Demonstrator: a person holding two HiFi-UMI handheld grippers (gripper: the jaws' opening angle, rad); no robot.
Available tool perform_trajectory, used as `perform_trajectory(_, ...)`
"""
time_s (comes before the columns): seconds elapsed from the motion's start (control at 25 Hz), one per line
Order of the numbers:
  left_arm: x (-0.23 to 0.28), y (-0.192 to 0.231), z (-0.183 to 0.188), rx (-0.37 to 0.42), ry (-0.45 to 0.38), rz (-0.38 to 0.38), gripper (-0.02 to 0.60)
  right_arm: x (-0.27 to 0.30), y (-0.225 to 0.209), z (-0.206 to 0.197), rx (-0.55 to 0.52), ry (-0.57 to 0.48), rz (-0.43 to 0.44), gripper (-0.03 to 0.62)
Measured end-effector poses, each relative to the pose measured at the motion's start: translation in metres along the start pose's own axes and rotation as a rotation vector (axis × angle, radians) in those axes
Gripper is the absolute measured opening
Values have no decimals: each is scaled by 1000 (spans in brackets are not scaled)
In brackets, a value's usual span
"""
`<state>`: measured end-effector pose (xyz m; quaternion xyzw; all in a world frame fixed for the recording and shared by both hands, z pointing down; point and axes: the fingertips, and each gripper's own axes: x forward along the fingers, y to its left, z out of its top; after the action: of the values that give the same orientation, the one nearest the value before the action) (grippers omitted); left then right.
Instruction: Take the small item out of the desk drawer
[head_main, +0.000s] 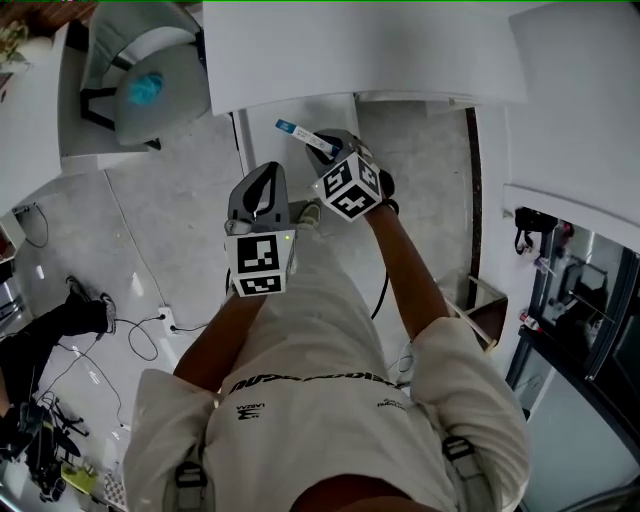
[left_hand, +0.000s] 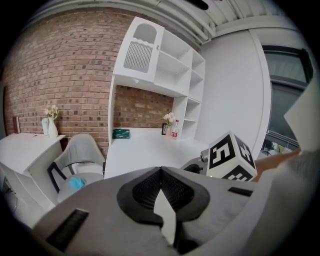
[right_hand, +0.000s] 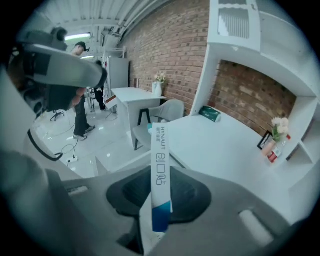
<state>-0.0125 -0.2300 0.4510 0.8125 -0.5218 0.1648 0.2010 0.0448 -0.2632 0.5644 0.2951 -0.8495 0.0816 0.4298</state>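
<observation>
Right gripper view: "HYNAUT" on small item (right_hand: 159, 170) (blue-ended)

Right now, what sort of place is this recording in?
Probably an office or studio workspace: a white desk with a shelf unit against a brick wall, a grey chair beside it, and cables on the tiled floor.
</observation>
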Motion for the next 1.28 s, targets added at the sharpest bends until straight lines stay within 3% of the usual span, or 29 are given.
perform_trajectory(0.44, -31, -13, 50, 23, -66, -28, -3, -91, -12, 57, 211, -205, -121, 80)
perform_trajectory(1.28, -74, -19, 135, 75, -222, -100, -3, -210, -25, 138, 442, -526, -324, 78)
